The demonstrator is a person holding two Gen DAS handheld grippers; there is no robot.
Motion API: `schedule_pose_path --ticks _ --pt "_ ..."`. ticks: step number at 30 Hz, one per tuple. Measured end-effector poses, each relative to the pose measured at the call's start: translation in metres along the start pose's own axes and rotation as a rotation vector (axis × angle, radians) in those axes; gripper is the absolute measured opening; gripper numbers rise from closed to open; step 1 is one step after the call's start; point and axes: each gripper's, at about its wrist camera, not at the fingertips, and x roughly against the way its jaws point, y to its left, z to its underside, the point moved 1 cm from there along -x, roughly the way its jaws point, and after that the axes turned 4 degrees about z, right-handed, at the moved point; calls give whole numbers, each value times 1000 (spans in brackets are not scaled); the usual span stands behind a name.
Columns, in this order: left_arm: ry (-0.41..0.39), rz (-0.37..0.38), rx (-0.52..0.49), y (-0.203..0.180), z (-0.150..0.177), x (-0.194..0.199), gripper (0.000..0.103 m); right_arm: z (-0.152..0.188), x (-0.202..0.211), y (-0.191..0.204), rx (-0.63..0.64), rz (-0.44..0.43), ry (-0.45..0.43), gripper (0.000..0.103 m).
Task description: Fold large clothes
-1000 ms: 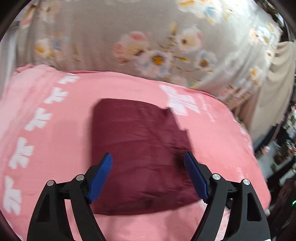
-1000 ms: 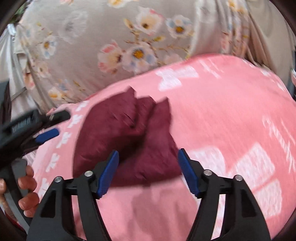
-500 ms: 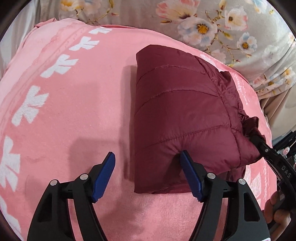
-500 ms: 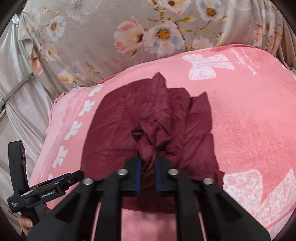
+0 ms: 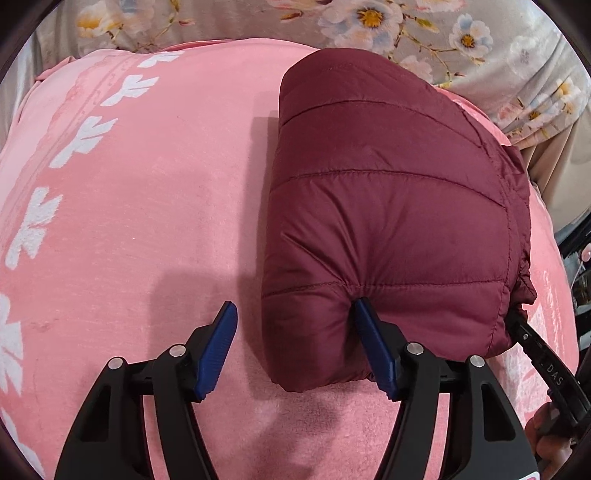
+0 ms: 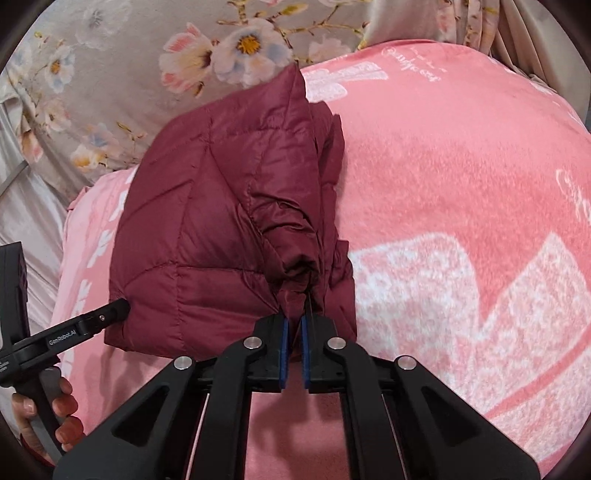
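Observation:
A folded maroon puffer jacket (image 5: pixel 388 206) lies on a pink blanket (image 5: pixel 147 221). My left gripper (image 5: pixel 295 347) is open at the jacket's near left corner; its right fingertip (image 5: pixel 364 321) presses into the jacket's near edge and its left fingertip stands over the blanket. In the right wrist view the jacket (image 6: pixel 221 229) is bunched at its near right edge, and my right gripper (image 6: pixel 293 332) is shut on that bunched fabric. The left gripper's finger (image 6: pixel 88 325) shows at the jacket's left corner there.
The pink blanket (image 6: pixel 461 184) with white bow prints covers the bed. A grey floral sheet (image 5: pixel 406 29) rises behind it. The bed's right edge drops off to dark clutter (image 5: pixel 580 266). The right gripper's arm (image 5: pixel 546 365) shows at the jacket's right side.
The right gripper closed on the jacket's bunched edge and the jacket's right side has lifted. The left gripper moved in to the jacket's near left corner, staying open.

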Motion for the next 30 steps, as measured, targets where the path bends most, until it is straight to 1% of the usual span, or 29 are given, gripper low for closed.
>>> schedule_pose_path --ticks 4,10,12,14,16,18,19,22,24,27,29,30 --pt "-3 -23 -26 -6 3 -8 65 4 -12 -2 0 8 9 4" --pt "-11 -44 -43 -10 4 -18 68 6 -20 1 24 23 -8 4" --pt "-10 -45 -43 -10 4 -18 68 6 -18 1 20 15 -11 4" --pt "-7 -50 -49 -10 3 -17 68 6 -12 -1 0 6 -7 7" --pt "-2 -53 -48 -12 1 -10 65 3 1 -4 -24 3 -11 9" --pt "1 -31 -28 -9 -5 3 63 -4 22 -6 -38 0 -47 18" --pt "-12 -20 -19 -7 -8 9 63 -11 31 -7 -40 -1 -69 19" --pt "-92 -20 -14 -2 -31 36 62 -39 59 -9 -46 -4 -150 34" --pt "-134 -6 -6 -1 -57 49 62 -67 67 -7 -59 -38 -189 48" --pt "-173 3 11 0 -92 55 62 -108 58 0 -53 -65 -194 54" --pt "-199 -26 5 -6 -119 52 62 -127 46 4 -58 -59 -186 58" --pt "-200 -25 0 -8 -131 48 62 -136 36 9 -65 -61 -170 59"
